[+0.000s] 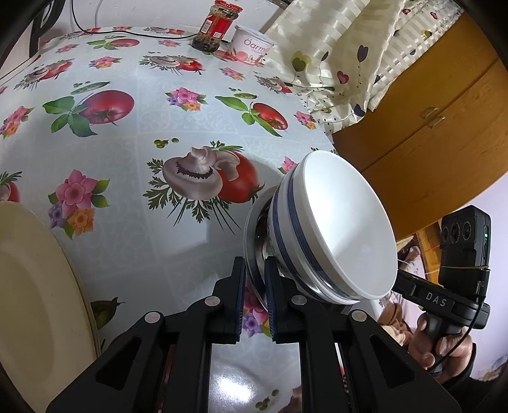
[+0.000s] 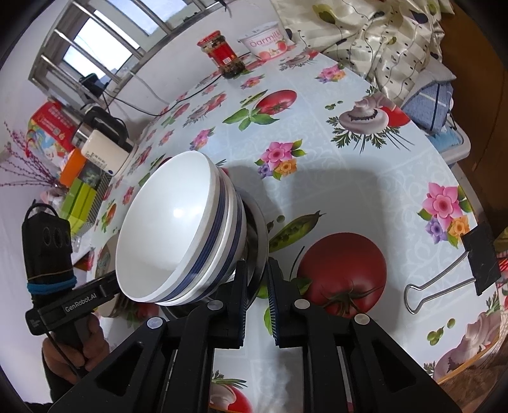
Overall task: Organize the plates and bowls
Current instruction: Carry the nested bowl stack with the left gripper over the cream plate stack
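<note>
A stack of white bowls with blue stripes [image 1: 343,232] sits in a steel bowl [image 1: 254,228], held above the flowered tablecloth [image 1: 133,133]. My left gripper [image 1: 255,279] is shut on the steel bowl's rim on one side. My right gripper [image 2: 257,279] is shut on the rim on the opposite side; there the white bowls [image 2: 171,228] lie left of the fingers and the steel rim [image 2: 262,235] passes between them. A cream plate [image 1: 35,286] lies at the left edge of the left wrist view.
A red-lidded jar [image 1: 214,27] and a yogurt tub [image 1: 250,44] stand at the far side of the table. A binder clip [image 2: 454,273] lies at the right edge. Boxes and a case [image 2: 95,139] crowd the left end. A patterned cloth [image 1: 333,57] hangs beside a wooden cabinet [image 1: 428,127].
</note>
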Demonstrator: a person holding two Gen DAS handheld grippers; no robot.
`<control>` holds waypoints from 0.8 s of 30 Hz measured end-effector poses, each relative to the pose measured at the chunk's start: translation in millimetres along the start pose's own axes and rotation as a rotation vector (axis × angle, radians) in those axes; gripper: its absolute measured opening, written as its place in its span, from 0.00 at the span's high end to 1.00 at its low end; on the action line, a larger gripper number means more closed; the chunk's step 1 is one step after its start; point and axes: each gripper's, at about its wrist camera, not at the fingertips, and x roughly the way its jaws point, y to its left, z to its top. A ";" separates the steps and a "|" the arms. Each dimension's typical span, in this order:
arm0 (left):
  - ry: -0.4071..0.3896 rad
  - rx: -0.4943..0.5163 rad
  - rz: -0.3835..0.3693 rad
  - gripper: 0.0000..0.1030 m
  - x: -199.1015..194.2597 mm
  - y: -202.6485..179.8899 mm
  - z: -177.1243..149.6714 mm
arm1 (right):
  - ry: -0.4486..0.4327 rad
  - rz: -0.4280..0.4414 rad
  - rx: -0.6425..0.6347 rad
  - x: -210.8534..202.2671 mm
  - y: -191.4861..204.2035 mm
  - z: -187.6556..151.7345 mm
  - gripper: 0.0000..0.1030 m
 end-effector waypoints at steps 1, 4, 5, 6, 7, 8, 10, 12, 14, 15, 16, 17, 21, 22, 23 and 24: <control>0.000 0.000 0.000 0.88 -0.1 0.3 0.1 | -0.002 -0.004 -0.005 0.2 1.6 -0.5 0.88; -0.003 0.007 0.001 0.88 -0.2 -0.2 -0.8 | -0.006 -0.010 -0.012 -0.7 3.0 -1.5 0.88; -0.005 0.008 -0.001 0.88 -0.4 -0.1 -1.2 | -0.007 -0.012 -0.015 -0.3 3.8 -1.0 0.88; -0.007 0.008 -0.003 0.88 -0.6 -0.1 -1.6 | -0.009 -0.012 -0.015 -0.8 2.8 -1.3 0.88; -0.010 0.011 -0.004 0.88 -0.9 -0.4 -2.0 | -0.009 -0.012 -0.014 -1.0 2.7 -0.1 0.88; -0.012 0.013 -0.005 0.88 -1.2 -1.0 -2.4 | -0.009 -0.012 -0.014 -1.0 2.8 -0.2 0.88; -0.014 0.018 -0.005 0.88 -1.1 -2.3 -3.1 | -0.012 -0.015 -0.015 -2.4 1.6 -0.3 0.89; -0.012 0.022 -0.002 0.88 -0.4 -3.8 -3.9 | -0.016 -0.015 -0.017 -4.0 1.6 -0.5 0.89; -0.013 0.022 -0.002 0.88 -0.3 -5.1 -4.9 | -0.022 -0.017 -0.020 -5.3 2.6 -1.3 0.89; -0.017 0.024 -0.002 0.88 -0.8 -5.4 -5.2 | -0.026 -0.019 -0.024 -6.2 3.2 -1.2 0.89; -0.018 0.024 -0.002 0.88 -1.3 -6.1 -5.0 | -0.029 -0.019 -0.027 -7.0 3.4 -1.1 0.89; -0.020 0.026 -0.001 0.88 -1.8 -6.7 -4.3 | -0.030 -0.019 -0.027 -7.0 4.3 -1.2 0.89; -0.029 0.032 0.001 0.88 -4.3 -8.9 -3.1 | -0.033 -0.016 -0.028 -7.6 5.4 -0.3 0.89; -0.031 0.033 0.002 0.88 -5.0 -9.2 -3.0 | -0.034 -0.016 -0.028 -7.7 6.0 -0.3 0.89; -0.033 0.035 0.004 0.88 -5.5 -9.5 -2.9 | -0.035 -0.015 -0.029 -8.0 6.1 -0.1 0.89; -0.033 0.035 0.004 0.88 -5.4 -9.6 -2.7 | -0.035 -0.016 -0.029 -7.7 6.3 -0.1 0.89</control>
